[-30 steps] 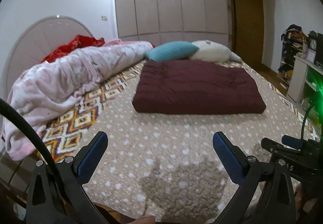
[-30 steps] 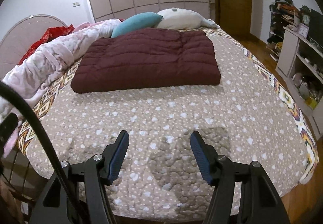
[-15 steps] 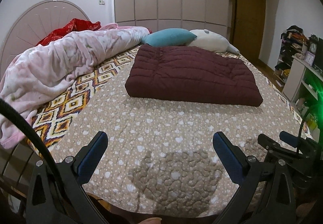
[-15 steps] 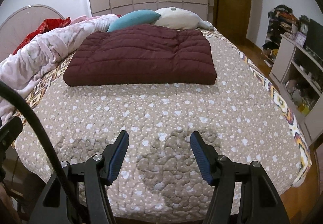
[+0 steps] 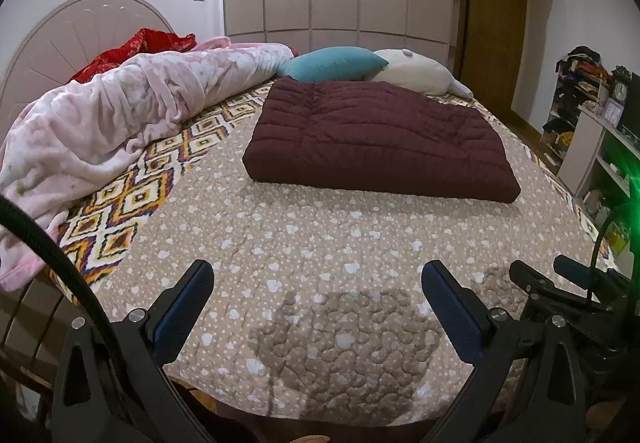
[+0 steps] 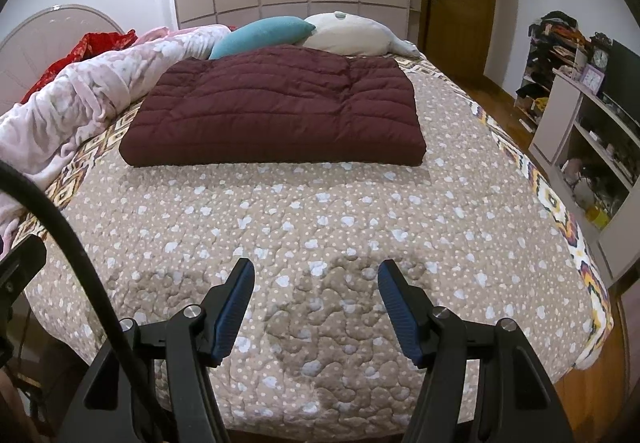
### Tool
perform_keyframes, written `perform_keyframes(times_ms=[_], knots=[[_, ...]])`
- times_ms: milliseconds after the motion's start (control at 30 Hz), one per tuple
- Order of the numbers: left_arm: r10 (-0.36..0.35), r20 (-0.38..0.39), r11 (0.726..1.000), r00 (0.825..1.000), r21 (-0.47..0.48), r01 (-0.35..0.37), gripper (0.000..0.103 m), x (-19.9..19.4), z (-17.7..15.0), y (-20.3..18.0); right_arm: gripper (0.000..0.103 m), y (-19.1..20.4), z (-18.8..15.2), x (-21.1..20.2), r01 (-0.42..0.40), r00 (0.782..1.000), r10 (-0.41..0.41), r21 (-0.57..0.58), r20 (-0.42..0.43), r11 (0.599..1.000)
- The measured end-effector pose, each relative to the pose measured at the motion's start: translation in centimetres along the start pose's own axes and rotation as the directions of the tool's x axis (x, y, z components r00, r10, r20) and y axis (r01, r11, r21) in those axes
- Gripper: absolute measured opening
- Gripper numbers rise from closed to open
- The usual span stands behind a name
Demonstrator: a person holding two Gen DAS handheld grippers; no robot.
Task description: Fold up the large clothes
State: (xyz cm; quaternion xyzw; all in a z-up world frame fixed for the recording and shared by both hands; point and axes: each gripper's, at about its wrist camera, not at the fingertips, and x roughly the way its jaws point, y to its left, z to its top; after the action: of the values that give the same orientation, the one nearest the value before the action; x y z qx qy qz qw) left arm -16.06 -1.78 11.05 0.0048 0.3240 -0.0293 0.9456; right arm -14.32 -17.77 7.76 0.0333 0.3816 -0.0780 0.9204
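A dark maroon quilted garment (image 5: 380, 139) (image 6: 276, 111) lies folded into a thick rectangle in the middle of the bed. My left gripper (image 5: 318, 285) hovers over the near edge of the bed, open, with nothing between its blue pads. My right gripper (image 6: 316, 279) is also open and empty above the bedspread, well short of the garment. In the left wrist view the right gripper's black frame (image 5: 560, 283) shows at the right edge.
The bed carries a brown dotted quilt (image 5: 320, 235) (image 6: 360, 211). A pink blanket (image 5: 120, 115) is heaped along the left side, with a red cloth (image 5: 136, 51) behind it. A teal pillow (image 5: 332, 63) and a white pillow (image 5: 412, 75) lie at the head. Shelves (image 6: 592, 123) stand at the right.
Both views have tipped slightly, so the bed and the garment sit a little differently in frame. The garment has not moved and both grippers stay open.
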Motion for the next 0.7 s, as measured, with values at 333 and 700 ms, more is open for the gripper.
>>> perform_keyframes(times_ms=[333,700], knots=[[-0.007,-0.028,1.000,1.000,-0.008,0.007,0.103,0.62,-0.35,0.28,0.069,0.36,-0.20,0.13,0.012,1.000,-0.013,-0.012,-0.005,1.000],[-0.008,-0.042,1.000,0.999,-0.012,0.007,0.103,0.90,-0.60,0.51,0.069,0.37,-0.49,0.39,0.013,1.000,-0.013,-0.013,-0.016,1.000]])
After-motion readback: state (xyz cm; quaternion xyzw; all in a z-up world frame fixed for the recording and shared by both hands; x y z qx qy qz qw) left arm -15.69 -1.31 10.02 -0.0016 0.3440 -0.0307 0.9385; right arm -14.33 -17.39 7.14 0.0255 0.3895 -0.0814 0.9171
